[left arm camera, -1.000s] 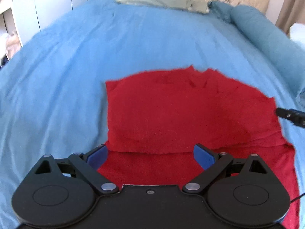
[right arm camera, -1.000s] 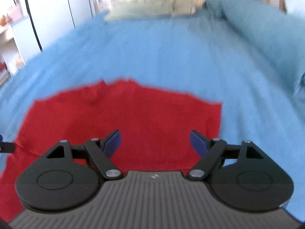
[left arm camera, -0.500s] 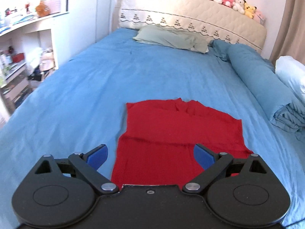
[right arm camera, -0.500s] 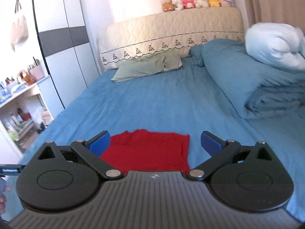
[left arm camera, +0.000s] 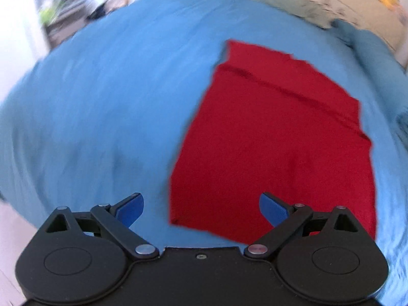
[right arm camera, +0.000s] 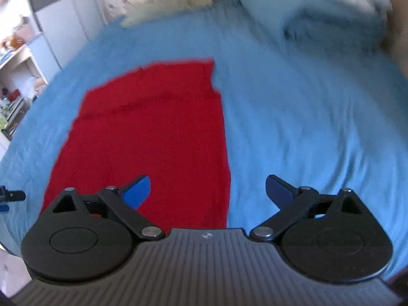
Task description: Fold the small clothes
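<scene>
Both grippers are swinging apart from where they were half a second ago: the left gripper [left arm camera: 201, 210] is now sitting over the near left corner of the red garment [left arm camera: 278, 137], and the right gripper [right arm camera: 207, 192] is now straddling its near right edge, with both views tipping down towards the bed [left arm camera: 102, 97] and blurring. Each pair of fingers is standing wide open and is holding nothing. The red garment is lying flat on the blue bedsheet, near the foot of the bed, with a layer already lying doubled across its far part (a crease line is showing there). By my reading one fold is done and at least one more is waiting, probably starting from the near corners. No brand, label or legible writing is showing anywhere; the small mark on the right gripper's housing is too tiny to read.
</scene>
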